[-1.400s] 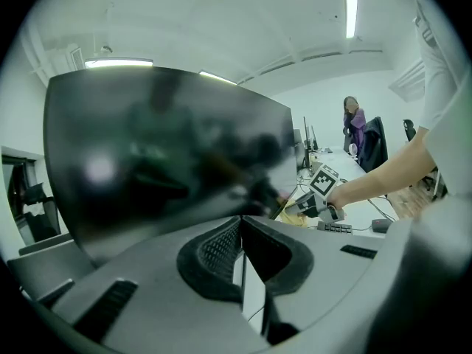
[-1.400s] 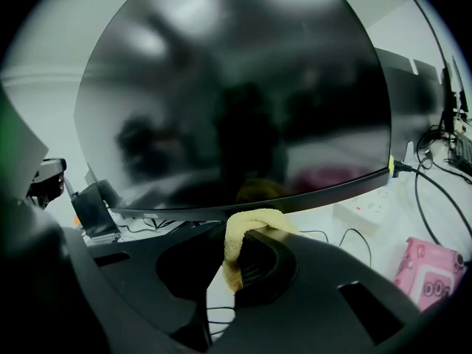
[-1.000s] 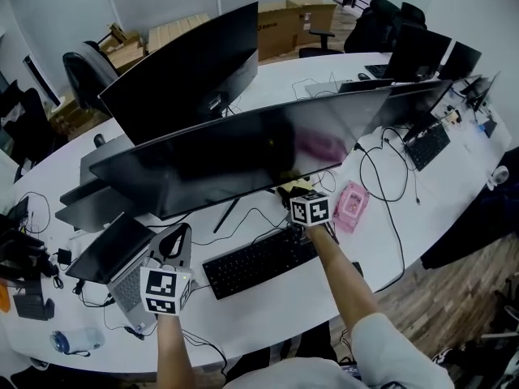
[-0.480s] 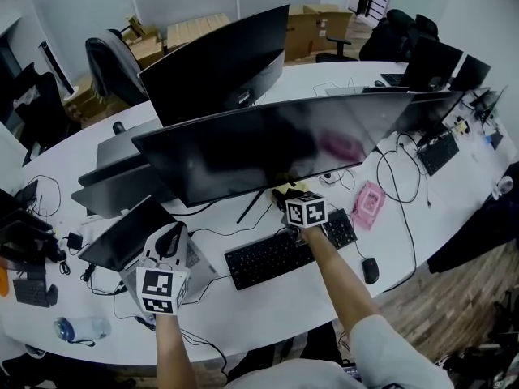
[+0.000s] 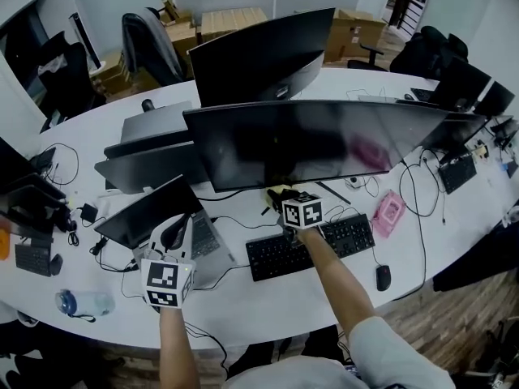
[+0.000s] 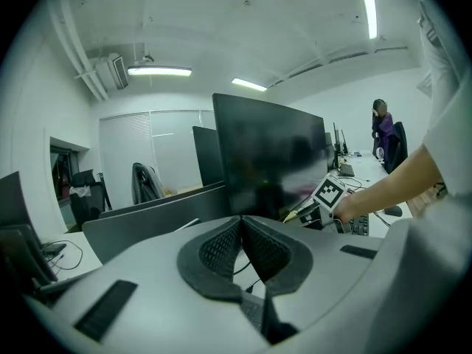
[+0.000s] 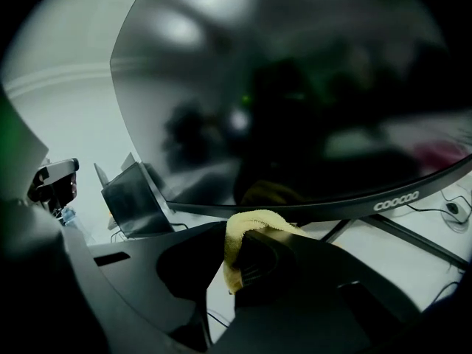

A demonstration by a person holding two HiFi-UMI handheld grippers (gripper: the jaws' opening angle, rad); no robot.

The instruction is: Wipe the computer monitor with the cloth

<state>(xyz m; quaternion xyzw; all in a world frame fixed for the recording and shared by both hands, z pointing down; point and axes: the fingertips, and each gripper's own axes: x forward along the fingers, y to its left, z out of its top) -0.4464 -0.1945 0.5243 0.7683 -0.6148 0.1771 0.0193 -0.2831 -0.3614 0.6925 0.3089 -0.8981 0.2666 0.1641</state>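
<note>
- The cardboard boxes [image 5: 361,29] stand at 12 o'clock behind the desk [image 5: 268,298]; their content is not visible.
- The right gripper [image 7: 237,251] is clenched on the yellow cloth [image 7: 247,227], close under the monitor [image 7: 295,87], at its 6 o'clock edge.
- The left gripper [image 6: 241,234], at 8 o'clock, has its jaws pressed together on nothing.

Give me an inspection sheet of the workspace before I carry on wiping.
Surface: white table, crowded.
Job's things: curved monitor, screen dark; yellow cloth just below its lower edge, contact unclear.
Clutter: keyboard, mouse, laptop, pink object, water bottle.
Grippers: right gripper shut on the cloth; left gripper shut, empty, by the laptop.
Cables: black cable looping right of the keyboard.
Surroundings: second monitor behind, office chair, cardboard boxes.
</note>
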